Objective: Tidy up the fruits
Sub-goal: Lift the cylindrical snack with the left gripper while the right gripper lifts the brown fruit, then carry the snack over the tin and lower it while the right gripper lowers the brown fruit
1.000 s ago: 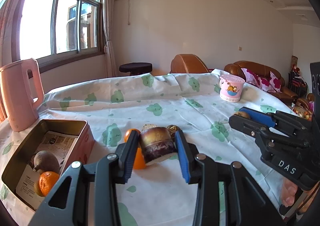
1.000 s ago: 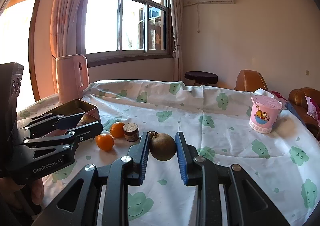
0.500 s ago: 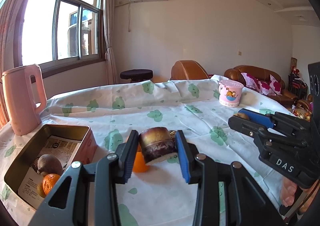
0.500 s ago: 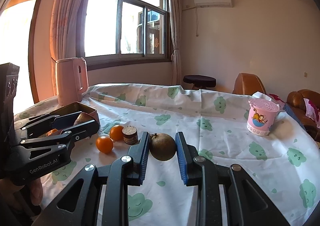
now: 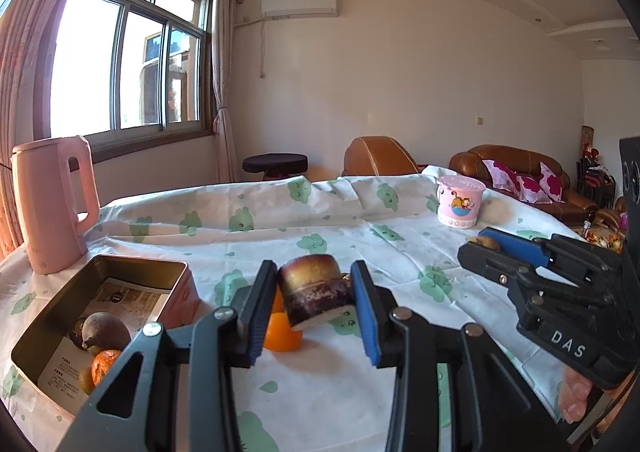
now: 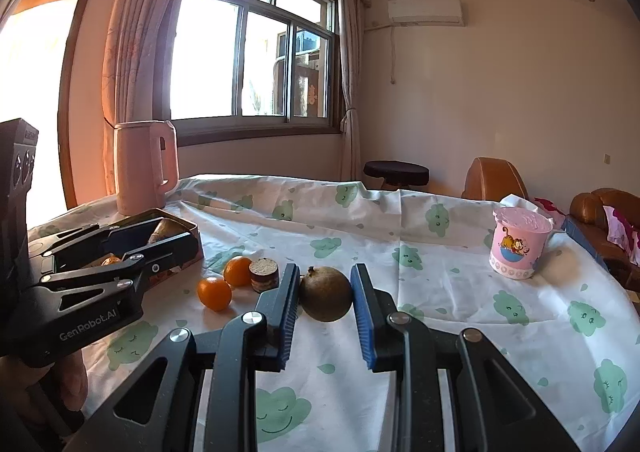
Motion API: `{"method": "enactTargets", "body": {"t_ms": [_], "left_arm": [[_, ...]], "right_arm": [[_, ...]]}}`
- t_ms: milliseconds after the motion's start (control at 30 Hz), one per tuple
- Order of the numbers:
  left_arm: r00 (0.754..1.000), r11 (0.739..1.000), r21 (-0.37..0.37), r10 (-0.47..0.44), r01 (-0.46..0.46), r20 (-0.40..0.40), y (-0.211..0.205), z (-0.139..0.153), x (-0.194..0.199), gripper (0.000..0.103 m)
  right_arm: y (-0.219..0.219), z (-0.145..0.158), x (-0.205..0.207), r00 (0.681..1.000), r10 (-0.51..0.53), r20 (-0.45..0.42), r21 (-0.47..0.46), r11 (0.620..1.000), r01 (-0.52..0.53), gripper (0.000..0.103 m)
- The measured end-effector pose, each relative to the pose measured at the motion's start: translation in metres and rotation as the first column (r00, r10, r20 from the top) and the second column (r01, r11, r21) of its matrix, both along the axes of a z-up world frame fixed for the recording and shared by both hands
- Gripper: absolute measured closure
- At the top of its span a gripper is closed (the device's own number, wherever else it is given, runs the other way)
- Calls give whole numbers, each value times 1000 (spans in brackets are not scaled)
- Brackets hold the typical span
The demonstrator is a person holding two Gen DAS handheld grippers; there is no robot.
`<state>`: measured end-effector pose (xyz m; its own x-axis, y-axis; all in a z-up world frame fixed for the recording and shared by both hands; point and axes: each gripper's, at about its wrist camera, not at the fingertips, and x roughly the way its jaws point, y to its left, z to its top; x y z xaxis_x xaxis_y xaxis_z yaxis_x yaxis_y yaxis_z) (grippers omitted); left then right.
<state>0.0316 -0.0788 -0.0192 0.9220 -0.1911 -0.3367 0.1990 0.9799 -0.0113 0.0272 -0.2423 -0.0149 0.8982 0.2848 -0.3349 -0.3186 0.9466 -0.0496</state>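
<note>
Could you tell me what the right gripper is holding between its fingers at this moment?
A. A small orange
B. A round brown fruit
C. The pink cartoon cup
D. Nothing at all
B: in the right wrist view the right gripper is shut on the round brown fruit, its blue pads against both sides, while the two oranges lie on the cloth and the pink cup stands apart at the right.

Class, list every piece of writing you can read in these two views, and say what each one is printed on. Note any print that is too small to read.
"DAS": on the body of the right hand-held gripper.
"GenRobot.AI": on the body of the left hand-held gripper.
Print on the paper lining the tin: too small to read.
Pink cup: a cartoon picture, no readable words.
</note>
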Motion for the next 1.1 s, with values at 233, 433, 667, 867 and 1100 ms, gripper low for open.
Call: {"method": "enactTargets", "body": {"t_ms": [233,433,667,867,1100], "left_arm": [[1000,1000,0,-1,1,-11,2,0,0,63],[999,999,-16,29,-29,-33,17,-2,0,63],[996,997,-26,78,-79,-49,40,-3,-2,63],[992,993,-37,115,-117,-52,61,-2,-5,63],[989,989,-43,140,-142,-57,77,-1,-6,63]], "right_arm": [[9,-2,0,1000,20,-8,-11,1000,-20,75],[24,-2,2,999,45,-20,-19,999,-46,75],[54,0,4,994,105,-22,-40,994,-105,75],[79,7,4,988,151,-13,-63,986,-151,75],[102,14,4,982,188,-3,-89,978,-188,75]]}}
